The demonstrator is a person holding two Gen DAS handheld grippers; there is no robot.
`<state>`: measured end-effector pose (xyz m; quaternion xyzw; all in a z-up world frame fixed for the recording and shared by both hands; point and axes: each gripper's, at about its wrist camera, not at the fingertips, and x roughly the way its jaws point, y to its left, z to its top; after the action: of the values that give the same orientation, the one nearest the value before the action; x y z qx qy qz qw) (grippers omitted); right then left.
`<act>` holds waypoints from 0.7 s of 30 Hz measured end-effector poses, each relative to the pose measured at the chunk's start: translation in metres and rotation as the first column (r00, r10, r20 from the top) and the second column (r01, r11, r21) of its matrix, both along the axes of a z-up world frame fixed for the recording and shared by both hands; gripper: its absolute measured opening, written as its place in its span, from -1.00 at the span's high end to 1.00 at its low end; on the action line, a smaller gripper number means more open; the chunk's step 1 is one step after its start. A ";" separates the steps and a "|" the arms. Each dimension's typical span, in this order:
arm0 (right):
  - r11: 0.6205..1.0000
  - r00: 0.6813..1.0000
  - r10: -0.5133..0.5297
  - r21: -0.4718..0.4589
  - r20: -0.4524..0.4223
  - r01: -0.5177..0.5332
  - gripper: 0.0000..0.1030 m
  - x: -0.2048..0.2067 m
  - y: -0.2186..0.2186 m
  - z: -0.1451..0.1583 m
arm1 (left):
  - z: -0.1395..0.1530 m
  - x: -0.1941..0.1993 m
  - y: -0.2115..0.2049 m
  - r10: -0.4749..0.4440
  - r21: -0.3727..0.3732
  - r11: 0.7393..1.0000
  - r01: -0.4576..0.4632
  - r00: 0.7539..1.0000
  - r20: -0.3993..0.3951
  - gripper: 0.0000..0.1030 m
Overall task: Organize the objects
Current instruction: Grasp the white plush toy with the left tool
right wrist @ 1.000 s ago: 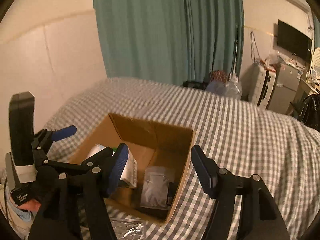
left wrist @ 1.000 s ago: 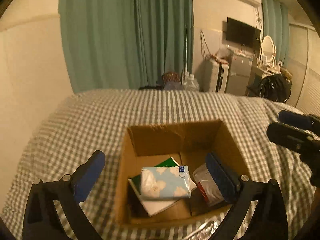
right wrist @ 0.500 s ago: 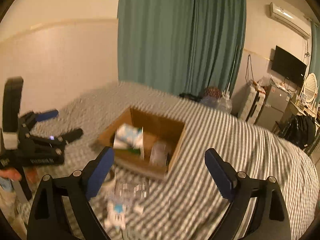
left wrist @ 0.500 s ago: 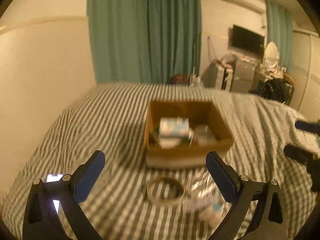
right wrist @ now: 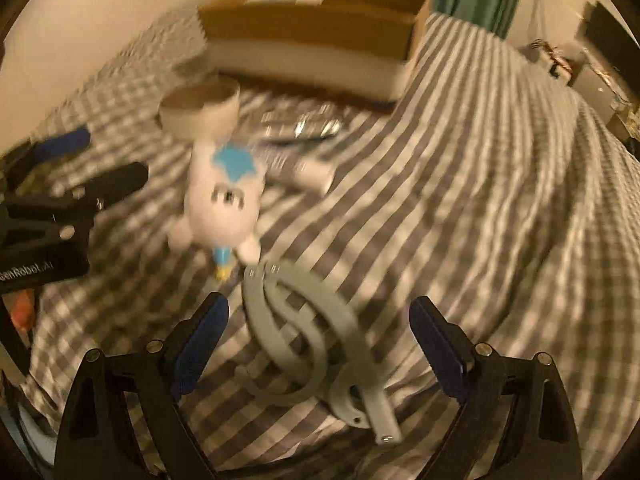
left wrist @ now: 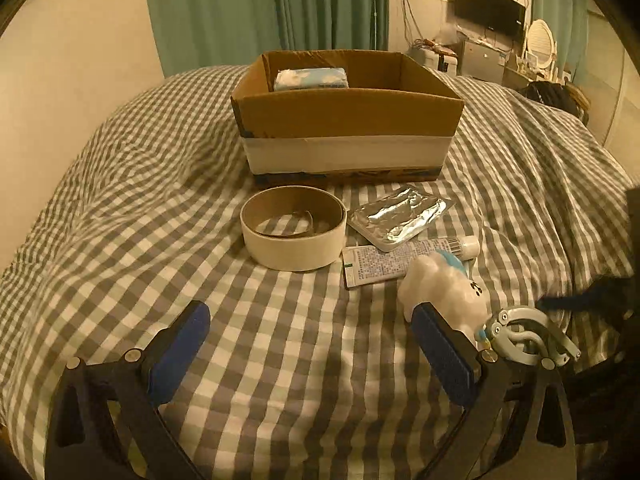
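Note:
A cardboard box (left wrist: pixel 348 116) stands on the checked bed with a blue-and-white pack (left wrist: pixel 310 79) inside. In front of it lie a tape roll (left wrist: pixel 293 238), a foil packet (left wrist: pixel 400 220), a tube (left wrist: pixel 404 260), a white toy (left wrist: pixel 444 292) and a grey metal clamp (left wrist: pixel 528 336). My left gripper (left wrist: pixel 310 352) is open and empty, low over the bed. My right gripper (right wrist: pixel 320 344) is open, its jaws on either side of the grey clamp (right wrist: pixel 316 352), with the toy (right wrist: pixel 224 204) just beyond. The right wrist view is blurred.
The checked bedcover (left wrist: pixel 120 208) slopes off at the left toward a cream wall. Green curtains (left wrist: pixel 280 4) hang behind the box. A TV and cluttered furniture (left wrist: pixel 488 40) stand at the back right. The left gripper shows in the right wrist view (right wrist: pixel 60 216).
Both grippers have pulled back from over the box and dropped low over the bed. The loose objects in front of the box are now close, and the right gripper straddles the clamp.

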<state>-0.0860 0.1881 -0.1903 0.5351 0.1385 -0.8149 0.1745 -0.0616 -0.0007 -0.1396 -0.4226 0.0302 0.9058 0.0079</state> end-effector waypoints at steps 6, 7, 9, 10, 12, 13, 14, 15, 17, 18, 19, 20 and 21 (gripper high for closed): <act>0.999 0.999 0.034 -0.001 -0.001 -0.034 -0.02 0.006 -0.002 0.003 | -0.003 0.000 0.004 -0.008 0.000 1.000 0.008 1.000 0.012 -1.00; 1.000 0.999 0.030 -0.010 -0.018 -0.030 0.10 0.007 0.001 0.009 | -0.003 -0.001 0.007 -0.018 0.001 1.000 0.018 1.000 0.010 -1.00; 1.000 0.997 0.015 -0.024 -0.072 -0.016 0.70 0.007 0.009 0.026 | -0.002 -0.004 0.016 -0.040 0.003 0.999 0.040 0.999 0.013 -1.00; 0.999 0.996 0.005 -0.039 -0.084 -0.008 0.71 0.006 0.014 0.033 | -0.002 -0.005 0.021 -0.052 0.007 0.999 0.052 0.999 0.016 -1.00; 0.999 0.991 -0.020 -0.030 -0.129 0.017 0.74 0.002 0.022 0.045 | -0.004 -0.008 0.034 -0.087 0.020 0.996 0.087 0.996 0.027 -1.00; 0.999 0.988 -0.032 -0.022 -0.148 0.029 0.79 -0.001 0.027 0.049 | -0.005 -0.009 0.040 -0.105 0.028 0.994 0.104 0.994 0.031 -1.00; 0.999 0.987 -0.041 -0.022 -0.155 0.039 0.82 -0.003 0.031 0.051 | -0.007 -0.011 0.046 -0.122 0.033 0.992 0.121 0.992 0.034 -1.00; 0.998 0.985 -0.058 -0.029 -0.162 0.054 0.82 -0.006 0.036 0.055 | -0.010 -0.013 0.052 -0.135 0.035 0.990 0.134 0.990 0.036 -1.00; 0.996 0.984 -0.080 -0.048 -0.162 0.073 0.83 -0.006 0.045 0.054 | -0.017 -0.020 0.063 -0.158 0.040 0.987 0.156 0.986 0.047 -1.00; 0.995 0.983 -0.093 -0.062 -0.160 0.084 0.83 -0.008 0.048 0.056 | -0.021 -0.023 0.067 -0.170 0.047 0.985 0.167 0.984 0.054 -1.00; 0.994 0.983 -0.097 -0.067 -0.156 0.088 0.83 -0.012 0.047 0.054 | -0.026 -0.027 0.071 -0.185 0.056 0.982 0.181 0.981 0.061 -1.00; 0.993 0.983 -0.100 -0.071 -0.152 0.090 0.83 -0.014 0.048 0.054 | -0.031 -0.030 0.074 -0.203 0.066 0.978 0.199 0.976 0.073 -1.00; 0.993 0.983 -0.103 -0.076 -0.151 0.092 0.83 -0.015 0.048 0.052 | -0.036 -0.033 0.077 -0.215 0.068 0.975 0.210 0.973 0.084 -0.89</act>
<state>-0.1010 0.2362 -0.1381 0.4704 0.0971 -0.8657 0.1412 -0.0945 0.0758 -0.1754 -0.4572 0.0482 0.8801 0.1185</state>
